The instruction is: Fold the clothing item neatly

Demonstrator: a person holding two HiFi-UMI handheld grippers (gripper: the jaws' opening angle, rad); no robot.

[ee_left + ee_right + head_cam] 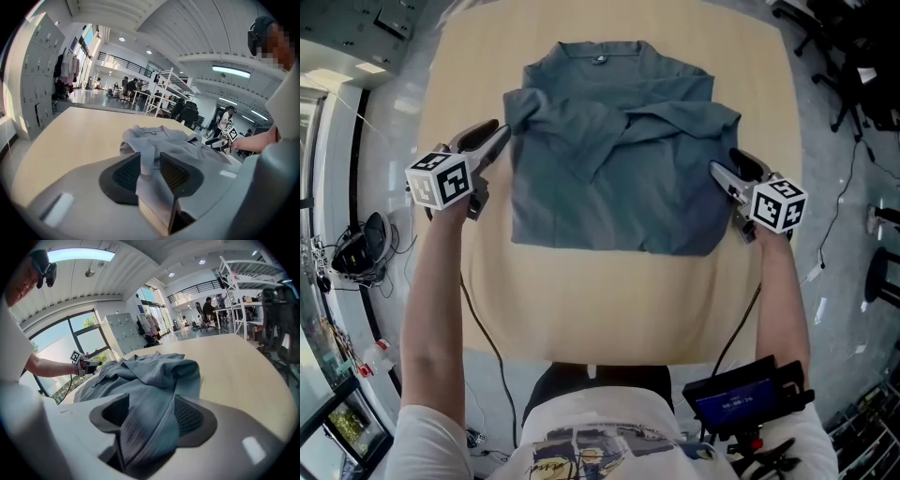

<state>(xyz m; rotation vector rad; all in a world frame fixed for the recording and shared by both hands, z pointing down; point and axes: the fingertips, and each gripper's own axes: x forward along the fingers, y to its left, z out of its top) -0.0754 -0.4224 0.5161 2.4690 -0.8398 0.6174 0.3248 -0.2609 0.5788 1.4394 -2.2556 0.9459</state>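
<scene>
I have the left gripper [501,133] pinched on the shirt [609,178] at its left edge, the right gripper [719,172] pinched on its right edge; it lies rumpled on the table [609,309]

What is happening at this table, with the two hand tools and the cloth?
A person is folding a grey-blue shirt on a light wooden table, with tongs in each hand. The left tongs pinch bunched cloth at the shirt's left edge, and the right tongs grip a fold at its right edge. The shirt lies with its collar away from the person, and a sleeve is already laid across the front, so the folding is partly done.
</scene>
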